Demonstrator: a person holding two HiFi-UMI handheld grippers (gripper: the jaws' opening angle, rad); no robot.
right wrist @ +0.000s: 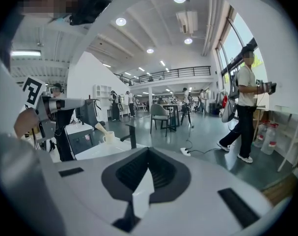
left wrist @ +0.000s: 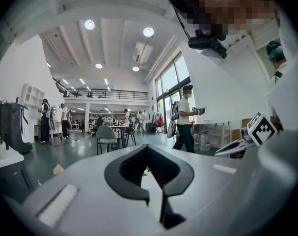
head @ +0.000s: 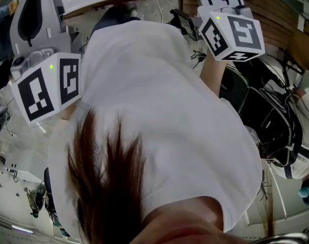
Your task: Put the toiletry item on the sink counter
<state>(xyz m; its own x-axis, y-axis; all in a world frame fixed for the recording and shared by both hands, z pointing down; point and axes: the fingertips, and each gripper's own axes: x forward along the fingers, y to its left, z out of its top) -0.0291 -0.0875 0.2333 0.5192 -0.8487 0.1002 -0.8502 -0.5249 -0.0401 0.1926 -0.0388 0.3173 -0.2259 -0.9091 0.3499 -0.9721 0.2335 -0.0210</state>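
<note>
Both gripper views look out over a large hall with a grey floor (left wrist: 80,151), which the head view does not show. That view is mostly filled by the wearer's white shirt (head: 159,116) and hanging brown hair (head: 103,187), with a black backpack (head: 274,121) on the ground at the right, seen nowhere else. A standing person in a white top (right wrist: 246,90) appears in both gripper views, as does a grey chair (left wrist: 107,134).

The left gripper (left wrist: 148,149) and the right gripper (right wrist: 148,151) are held up on either side of the body. Each one's own view shows its dark jaws brought together at the tips, with nothing between them. Each view also catches the other gripper's marker cube (left wrist: 261,129).

Only the right gripper view shows a white sink counter (right wrist: 103,150) low on the left. On it stand a black faucet (right wrist: 131,134) and, just beside it, a white mug (right wrist: 109,137). A pale toiletry item (right wrist: 100,128) leans out of the mug, well apart from both grippers; it is too small to name more closely.
</note>
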